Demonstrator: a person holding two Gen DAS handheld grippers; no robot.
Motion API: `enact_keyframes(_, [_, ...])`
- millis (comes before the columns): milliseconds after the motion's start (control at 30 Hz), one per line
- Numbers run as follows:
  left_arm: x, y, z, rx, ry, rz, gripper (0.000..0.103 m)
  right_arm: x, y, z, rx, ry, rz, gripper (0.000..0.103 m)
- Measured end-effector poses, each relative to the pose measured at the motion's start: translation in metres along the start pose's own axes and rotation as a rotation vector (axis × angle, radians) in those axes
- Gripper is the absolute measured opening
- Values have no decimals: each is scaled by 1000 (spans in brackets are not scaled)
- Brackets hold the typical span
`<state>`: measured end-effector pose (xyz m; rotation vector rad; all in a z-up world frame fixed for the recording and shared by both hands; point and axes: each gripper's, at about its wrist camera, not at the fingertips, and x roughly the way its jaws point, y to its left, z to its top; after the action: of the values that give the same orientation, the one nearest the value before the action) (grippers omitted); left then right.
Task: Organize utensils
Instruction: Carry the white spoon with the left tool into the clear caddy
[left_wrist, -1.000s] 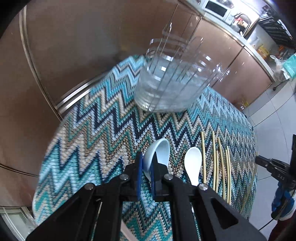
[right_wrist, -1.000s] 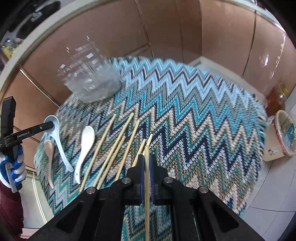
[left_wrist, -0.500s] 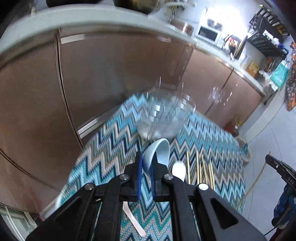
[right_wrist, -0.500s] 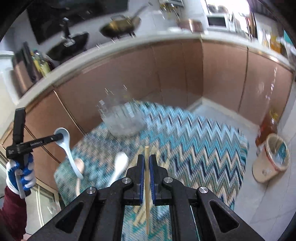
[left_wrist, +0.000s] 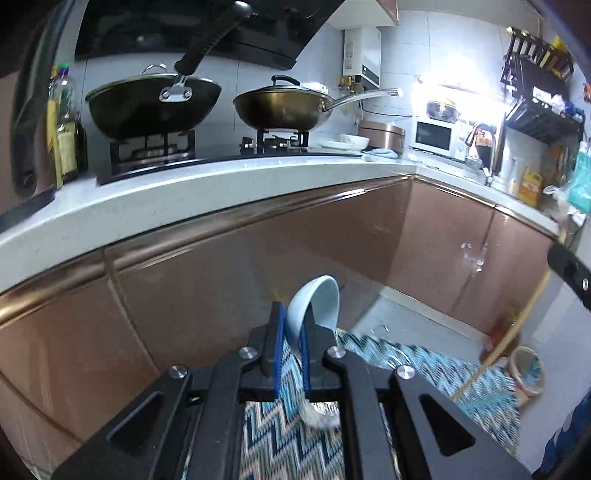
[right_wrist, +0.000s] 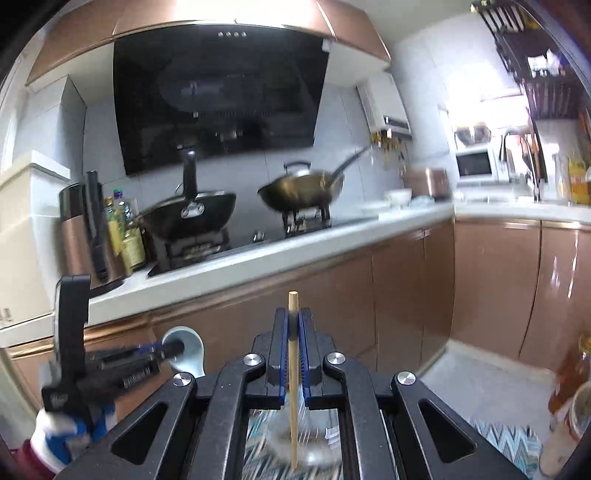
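Two grippers: the left gripper (left_wrist: 291, 332) clamps one pale blue spoon (left_wrist: 316, 301), the right gripper (right_wrist: 293, 339) clamps one chopstick (right_wrist: 293, 387). Far across the counter (left_wrist: 221, 184) sit two woks: a black wok (left_wrist: 153, 107) left, a brass wok (left_wrist: 284, 109) right. One zigzag cloth (left_wrist: 424, 365) lies near.

The left tool (left_wrist: 291, 334) holds a spoon (left_wrist: 316, 304) above the patterned cloth (left_wrist: 424, 365); the right tool (right_wrist: 293, 341) holds a chopstick (right_wrist: 293, 369) upright over a glass jar (right_wrist: 306, 439). Behind them, two woks (left_wrist: 155, 105) sit side by side on the stove (left_wrist: 207, 147), with a microwave (left_wrist: 434, 134) further right.
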<state>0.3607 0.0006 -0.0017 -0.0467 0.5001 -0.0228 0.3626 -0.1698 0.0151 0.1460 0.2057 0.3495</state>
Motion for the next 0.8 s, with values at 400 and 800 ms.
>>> enact_keyframes(400, [89, -33, -41, 64, -21, 90, 7, 96, -22, -63, 5, 16, -48, 6])
enact_keyframes(800, [126, -39, -82, 33, 11, 98, 8, 114, -45, -145, 62, 178, -80, 20])
